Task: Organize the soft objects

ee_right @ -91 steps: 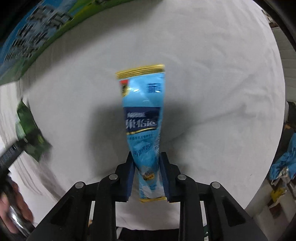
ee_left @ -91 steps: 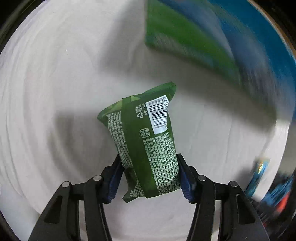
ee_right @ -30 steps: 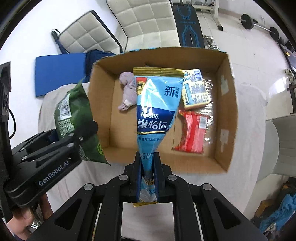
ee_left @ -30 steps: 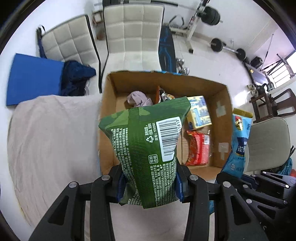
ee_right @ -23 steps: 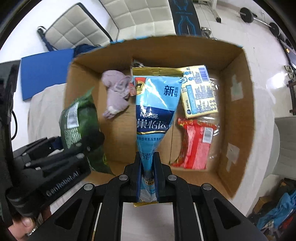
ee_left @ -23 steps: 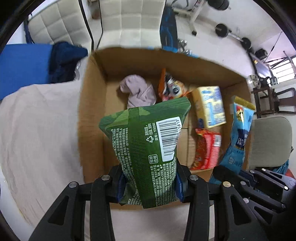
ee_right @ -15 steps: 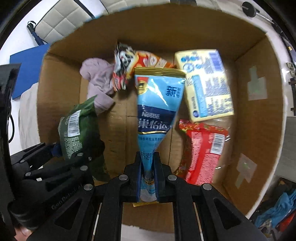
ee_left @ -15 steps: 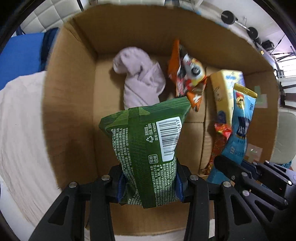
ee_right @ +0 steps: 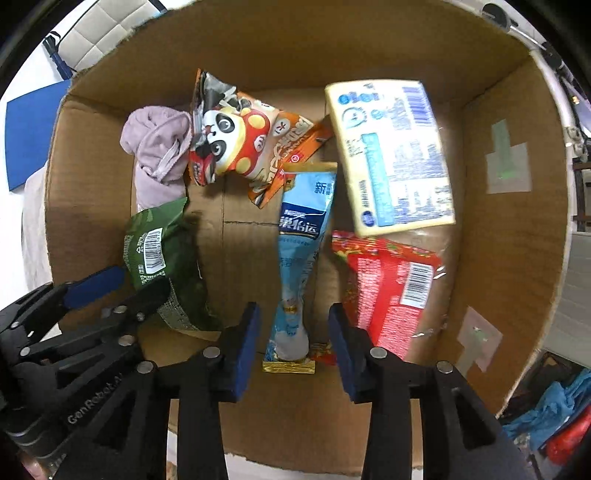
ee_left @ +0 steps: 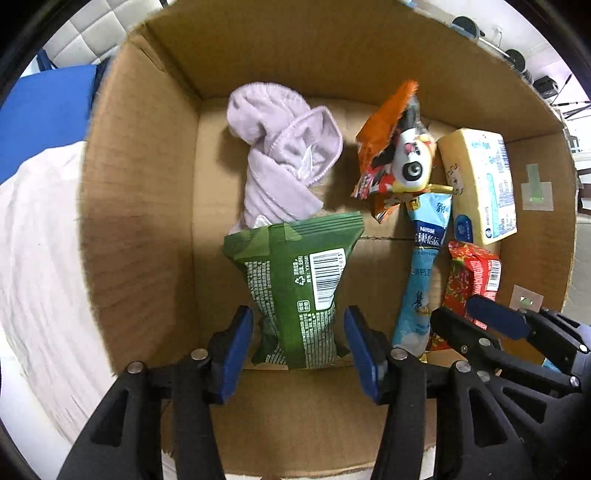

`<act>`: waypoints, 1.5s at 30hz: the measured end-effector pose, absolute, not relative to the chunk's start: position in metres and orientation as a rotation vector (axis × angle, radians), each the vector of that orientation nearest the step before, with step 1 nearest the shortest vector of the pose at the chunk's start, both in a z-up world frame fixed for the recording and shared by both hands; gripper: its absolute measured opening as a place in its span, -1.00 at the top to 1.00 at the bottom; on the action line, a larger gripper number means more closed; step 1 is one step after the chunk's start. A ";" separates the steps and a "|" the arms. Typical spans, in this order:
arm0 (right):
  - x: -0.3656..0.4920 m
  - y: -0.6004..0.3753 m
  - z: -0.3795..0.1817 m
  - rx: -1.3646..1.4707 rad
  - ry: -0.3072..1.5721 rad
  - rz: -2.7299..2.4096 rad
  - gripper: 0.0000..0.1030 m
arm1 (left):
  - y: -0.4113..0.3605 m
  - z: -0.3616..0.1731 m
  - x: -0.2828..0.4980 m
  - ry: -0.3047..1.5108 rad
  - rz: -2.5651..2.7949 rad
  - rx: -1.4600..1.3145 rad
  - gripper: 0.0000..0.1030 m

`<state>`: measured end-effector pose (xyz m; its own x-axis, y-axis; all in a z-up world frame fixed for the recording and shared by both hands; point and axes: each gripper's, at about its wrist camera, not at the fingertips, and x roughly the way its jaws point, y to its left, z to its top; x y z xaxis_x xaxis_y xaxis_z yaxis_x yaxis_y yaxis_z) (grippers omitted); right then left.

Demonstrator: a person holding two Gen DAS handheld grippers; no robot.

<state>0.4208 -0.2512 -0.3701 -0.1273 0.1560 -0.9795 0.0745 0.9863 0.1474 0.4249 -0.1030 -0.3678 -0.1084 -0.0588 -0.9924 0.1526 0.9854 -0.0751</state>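
In the left wrist view, the left gripper (ee_left: 298, 341) is seen spread open around the green packet (ee_left: 295, 280), which is laid in the cardboard box (ee_left: 147, 177) near a lilac cloth (ee_left: 280, 158), while in the right wrist view the right gripper (ee_right: 293, 345) is likewise seen parted, with the blue pouch (ee_right: 301, 251) released on the box floor between its fingers, left of a red packet (ee_right: 388, 291).

I read this as a room in a home, partly used as a gym. Beyond the far rim of the cardboard box (ee_left: 140, 155) I see a white quilted chair back (ee_left: 86, 31) at far left and barbell weight plates (ee_left: 515, 55) on the floor at far right. A blue mat (ee_right: 27, 129) lies left. The box sits on a cloth-covered tabletop (ee_left: 33, 240).
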 end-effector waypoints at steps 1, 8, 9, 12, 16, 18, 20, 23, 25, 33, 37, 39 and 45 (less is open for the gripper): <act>0.418 -0.251 -0.367 0.159 1.694 0.067 0.20 | -0.103 -0.363 0.423 1.656 -0.172 0.080 0.05; 0.403 -0.260 -0.351 0.086 1.652 0.024 -0.20 | -0.106 -0.330 0.398 1.535 -0.134 0.116 0.00; 0.400 -0.262 -0.348 0.087 1.644 0.019 -0.35 | -0.105 -0.325 0.394 1.519 -0.136 0.116 -0.14; 0.395 -0.273 -0.344 0.082 1.620 -0.012 -0.73 | -0.098 -0.312 0.388 1.463 -0.115 0.127 -0.52; 0.385 -0.282 -0.343 0.089 1.596 -0.043 -1.00 | -0.095 -0.302 0.379 1.423 -0.099 0.115 -0.96; 0.382 -0.279 -0.346 0.091 1.582 -0.062 -1.00 | -0.095 -0.299 0.386 1.408 -0.094 0.118 -0.97; 0.376 -0.283 -0.346 0.102 1.573 -0.074 -1.00 | -0.091 -0.297 0.385 1.388 -0.079 0.121 -0.97; 0.372 -0.282 -0.336 0.094 1.558 -0.092 -1.00 | -0.088 -0.293 0.381 1.379 -0.076 0.112 -0.97; 0.370 -0.284 -0.327 0.088 1.551 -0.094 -1.00 | -0.087 -0.292 0.380 1.379 -0.077 0.103 -0.97; 0.345 -0.288 -0.275 0.097 1.469 -0.092 -1.00 | -0.081 -0.259 0.361 1.322 -0.069 0.063 -0.97; 0.319 -0.289 -0.234 0.101 1.402 -0.079 -1.00 | -0.079 -0.219 0.332 1.252 -0.074 0.058 -0.97; 0.301 -0.288 -0.210 0.096 1.367 -0.074 -1.00 | -0.077 -0.202 0.317 1.223 -0.072 0.046 -0.97; 0.242 -0.288 -0.146 0.098 1.276 -0.065 -1.00 | -0.068 -0.142 0.267 1.151 -0.090 -0.003 -0.97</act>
<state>0.2419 -0.2877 -0.1463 0.2894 0.0053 -0.9572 0.1033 0.9940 0.0367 0.2673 -0.0681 -0.1423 0.4041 -0.0725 -0.9118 0.0699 0.9964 -0.0482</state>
